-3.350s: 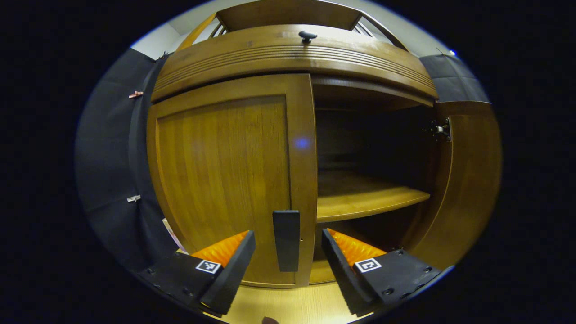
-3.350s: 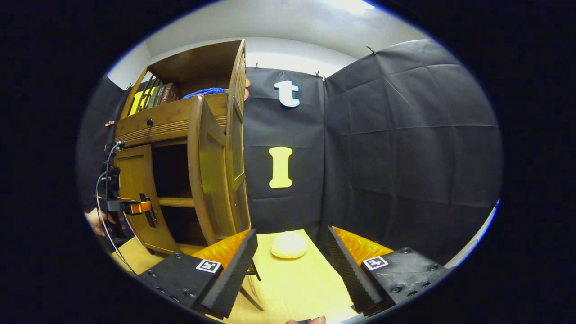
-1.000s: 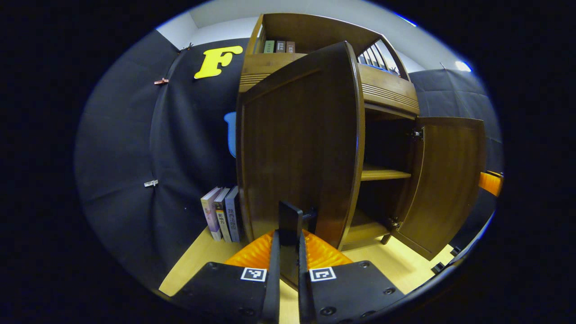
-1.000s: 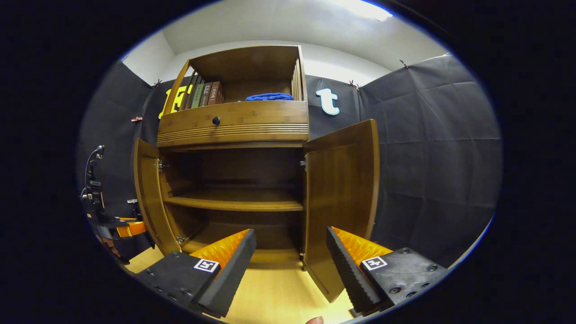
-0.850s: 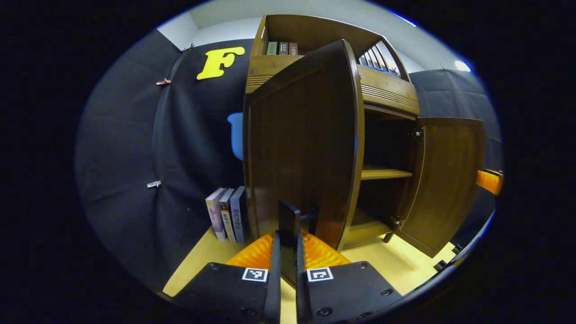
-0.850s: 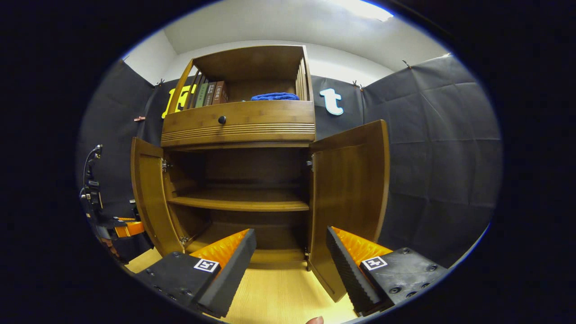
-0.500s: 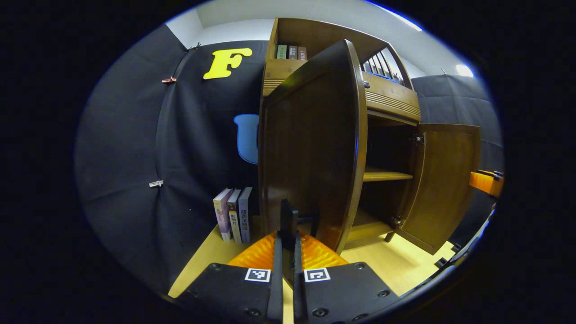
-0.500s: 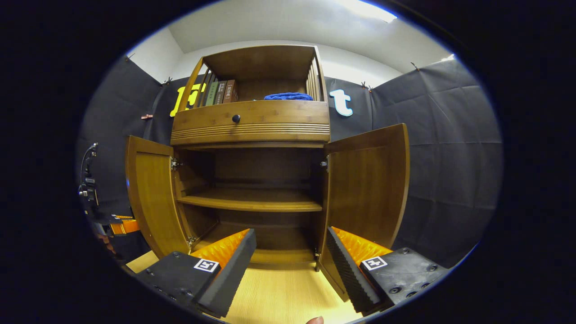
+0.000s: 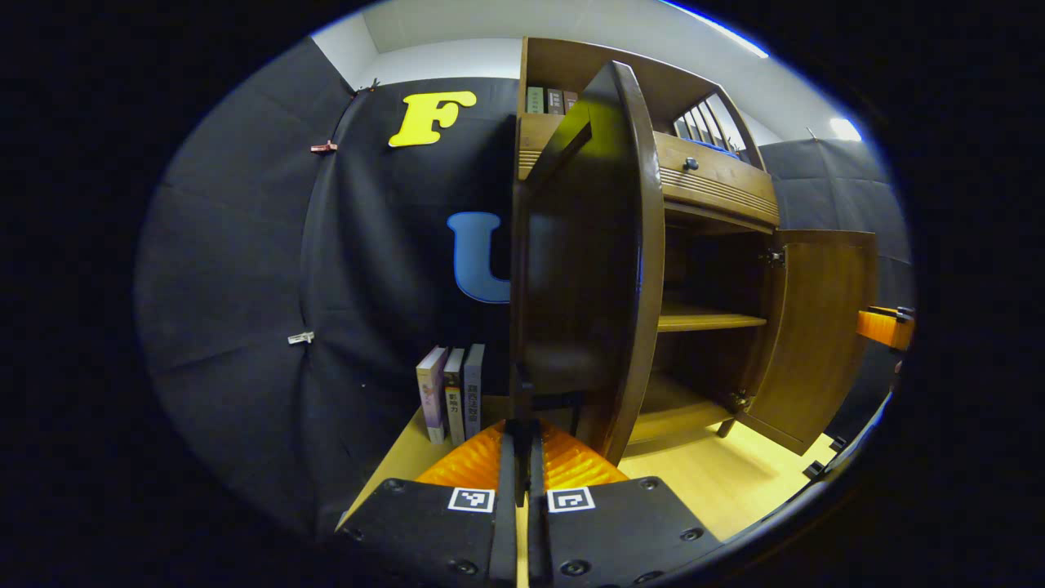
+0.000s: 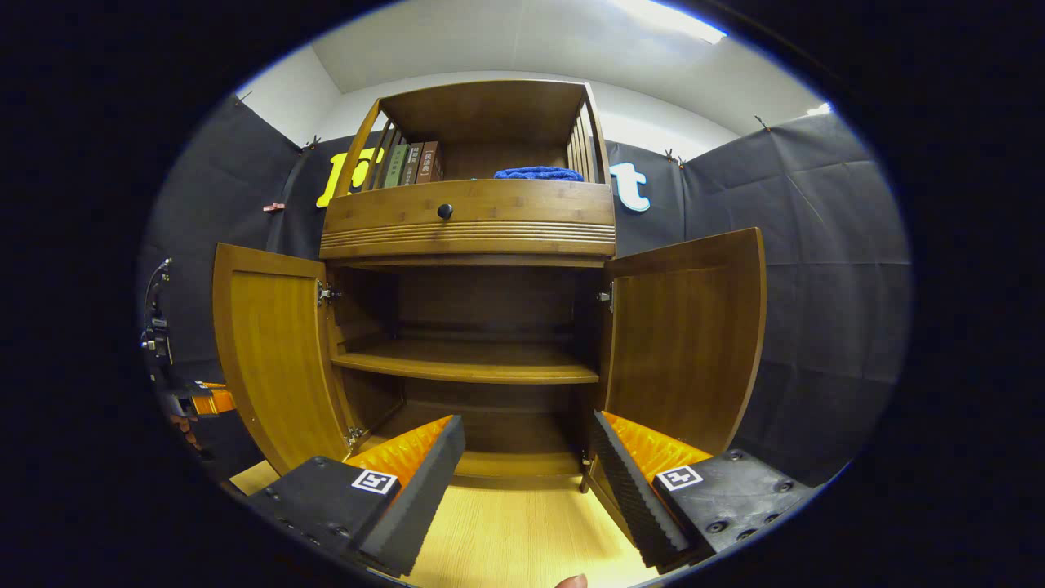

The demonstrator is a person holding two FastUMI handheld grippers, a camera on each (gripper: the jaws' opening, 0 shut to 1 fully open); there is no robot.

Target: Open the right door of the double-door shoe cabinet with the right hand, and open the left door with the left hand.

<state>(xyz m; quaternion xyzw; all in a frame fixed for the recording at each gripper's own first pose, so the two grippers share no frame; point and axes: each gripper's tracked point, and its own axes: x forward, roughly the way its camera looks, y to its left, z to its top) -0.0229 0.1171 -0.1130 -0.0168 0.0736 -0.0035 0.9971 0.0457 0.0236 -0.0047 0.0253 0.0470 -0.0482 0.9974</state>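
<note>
The left tongs (image 9: 518, 457) pinched the handle (image 9: 522, 398) of the upright left door (image 10: 273, 355), swung outward. The shoe cabinet (image 10: 469, 220) stood on the tabletop (image 10: 506, 535). The right door (image 10: 686, 343) gaped; the right tongs (image 10: 526, 465) hung wide, apart.

The left gripper (image 9: 517, 445) has its two fingers pressed together on the dark handle (image 9: 522, 402) of the left door (image 9: 584, 261), which stands swung far out and is seen nearly edge-on. Past it the shoe cabinet (image 9: 710, 245) is open, with a shelf (image 9: 706, 321) inside and the right door (image 9: 816, 327) swung wide. Three books (image 9: 451, 392) (upright, side by side) stand on the pale floor (image 9: 718, 482) by the black cloth.
</note>
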